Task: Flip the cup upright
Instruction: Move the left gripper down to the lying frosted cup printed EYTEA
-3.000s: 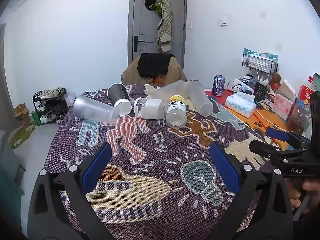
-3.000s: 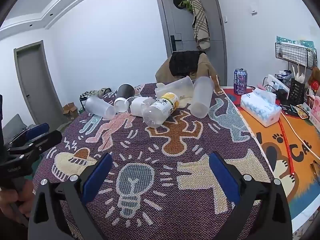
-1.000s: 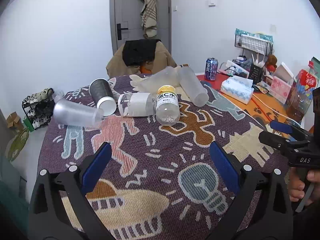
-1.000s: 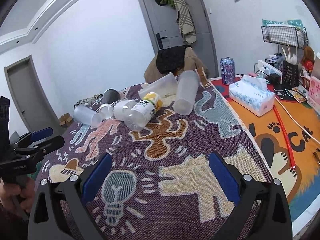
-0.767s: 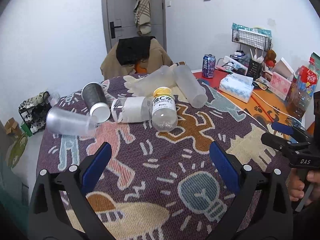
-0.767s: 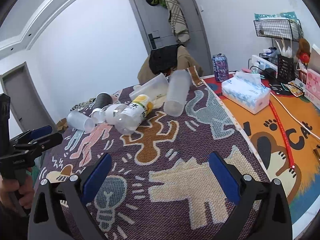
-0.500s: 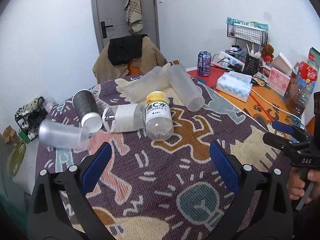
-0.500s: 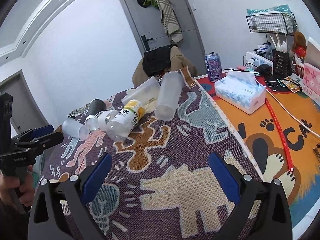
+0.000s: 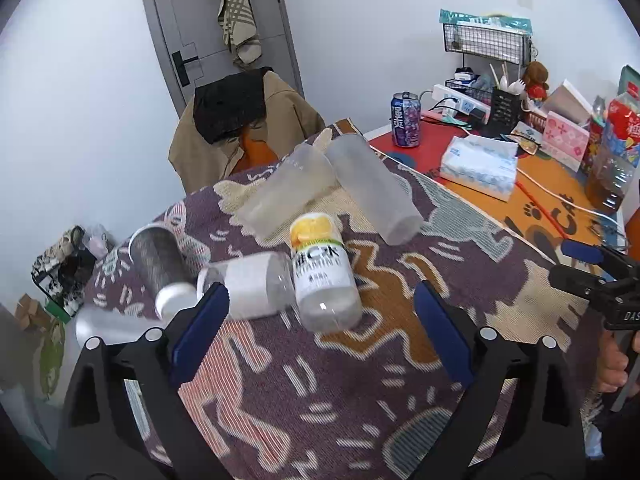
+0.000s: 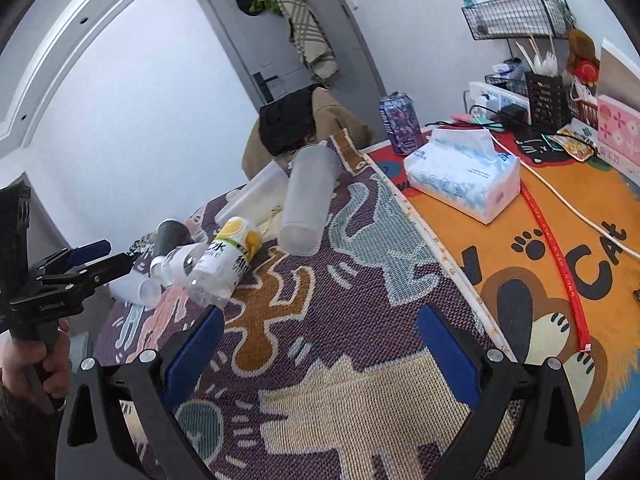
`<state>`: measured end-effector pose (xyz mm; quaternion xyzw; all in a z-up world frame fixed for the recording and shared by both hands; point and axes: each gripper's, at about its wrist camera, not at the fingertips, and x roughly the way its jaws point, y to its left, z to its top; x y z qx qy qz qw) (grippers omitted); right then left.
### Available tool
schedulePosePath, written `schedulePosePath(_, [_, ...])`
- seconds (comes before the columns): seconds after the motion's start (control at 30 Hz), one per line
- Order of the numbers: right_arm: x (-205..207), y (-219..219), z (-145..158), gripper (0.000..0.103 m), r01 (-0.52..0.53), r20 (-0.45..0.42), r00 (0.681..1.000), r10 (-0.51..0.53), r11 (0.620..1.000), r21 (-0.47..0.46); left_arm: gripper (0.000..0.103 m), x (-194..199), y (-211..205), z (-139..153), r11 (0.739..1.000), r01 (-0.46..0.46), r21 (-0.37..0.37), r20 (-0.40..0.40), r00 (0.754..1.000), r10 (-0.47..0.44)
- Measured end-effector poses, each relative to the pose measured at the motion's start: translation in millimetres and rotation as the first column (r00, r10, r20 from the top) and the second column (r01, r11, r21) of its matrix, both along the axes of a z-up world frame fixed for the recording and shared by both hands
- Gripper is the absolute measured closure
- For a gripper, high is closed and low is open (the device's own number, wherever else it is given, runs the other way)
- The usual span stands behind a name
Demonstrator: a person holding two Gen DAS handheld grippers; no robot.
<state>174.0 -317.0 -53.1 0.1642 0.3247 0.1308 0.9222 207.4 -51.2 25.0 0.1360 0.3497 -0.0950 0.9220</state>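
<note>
Several cups and bottles lie on their sides on the patterned cloth. A tall frosted cup (image 9: 374,190) (image 10: 306,204) lies next to a second frosted cup (image 9: 286,196) (image 10: 250,196). A yellow-capped vitamin bottle (image 9: 322,276) (image 10: 224,256), a white-labelled clear bottle (image 9: 248,290), a dark cup (image 9: 158,262) (image 10: 172,236) and a clear cup (image 9: 108,326) (image 10: 134,288) lie left of them. My left gripper (image 9: 320,324) is open and empty, just short of the vitamin bottle. My right gripper (image 10: 320,344) is open and empty over the cloth.
A tissue pack (image 10: 460,172), a purple can (image 10: 400,122), a power strip, wire baskets and boxes sit on the orange cat mat (image 10: 560,280) to the right. A chair with a jacket (image 9: 240,128) stands behind the table. The table's left edge is near the clear cup.
Both grippers have moved forward toward the pile of cups and bottles, which now looms larger. Both stay open. The objects have not moved.
</note>
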Motion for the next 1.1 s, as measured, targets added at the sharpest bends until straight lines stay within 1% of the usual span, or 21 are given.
schedulePosePath(0.17, [15.7,-3.2,2.7,0.008,0.021,-0.022,1.0,-0.021,0.999,0.033,0.017,28.8,-1.1,5.8,0.999,0.015,0.031,-0.009,1.0,-0.015])
schedulePosePath(0.3, [24.9,-4.6,5.8,0.008,0.035,-0.028,0.999,-0.034,0.998,0.048,0.017,50.3,-1.0,5.1,0.994,0.036,0.105,-0.006,0.999,-0.036])
schedulePosePath(0.33, [27.3,-5.1,6.5,0.008,0.04,-0.027,0.999,-0.039,0.998,0.048,0.017,55.8,0.6,4.5,0.993,0.037,0.113,-0.012,0.999,-0.036])
schedulePosePath(0.47, [40.6,-7.8,6.6,0.008,0.07,-0.047,0.997,-0.067,0.996,0.05,0.022,77.7,4.2,1.2,0.984,0.051,0.168,-0.029,0.998,-0.047])
schedulePosePath(0.57, [52.4,-10.0,7.4,0.008,0.102,-0.048,0.994,-0.1,0.994,0.042,0.022,94.2,9.3,1.1,0.983,0.062,0.171,-0.047,0.997,-0.054])
schedulePosePath(0.67, [66.6,-10.6,5.7,0.008,0.134,-0.071,0.989,-0.131,0.99,0.044,0.022,110.2,11.9,-0.3,0.982,0.066,0.175,-0.06,0.997,-0.056])
schedulePosePath(0.73, [72.6,-9.5,4.5,0.008,0.146,-0.079,0.987,-0.143,0.988,0.043,0.025,126.2,14.2,-1.7,0.985,0.087,0.149,-0.091,0.993,-0.074])
schedulePosePath(0.83, [82.3,-5.2,0.6,0.008,0.151,-0.101,0.984,-0.147,0.988,0.027,0.027,146.0,12.9,-5.9,0.981,0.091,0.169,-0.107,0.992,-0.073])
schedulePosePath(0.9, [89.2,-4.1,-3.5,0.008,0.154,-0.119,0.982,-0.149,0.987,0.036,0.027,160.2,12.2,-8.8,0.983,0.102,0.155,-0.131,0.988,-0.082])
schedulePosePath(1.0, [96.7,-2.9,-9.0,0.008,0.163,-0.13,0.979,-0.157,0.986,0.033,0.027,179.4,9.6,-18.2,0.979,0.106,0.174,-0.157,0.984,-0.078])
schedulePosePath(1.1, [106.9,-2.4,-15.2,0.008,0.174,-0.148,0.975,-0.167,0.984,0.032,0.027,196.6,6.6,-31.4,0.979,0.119,0.165,-0.195,0.977,-0.086])
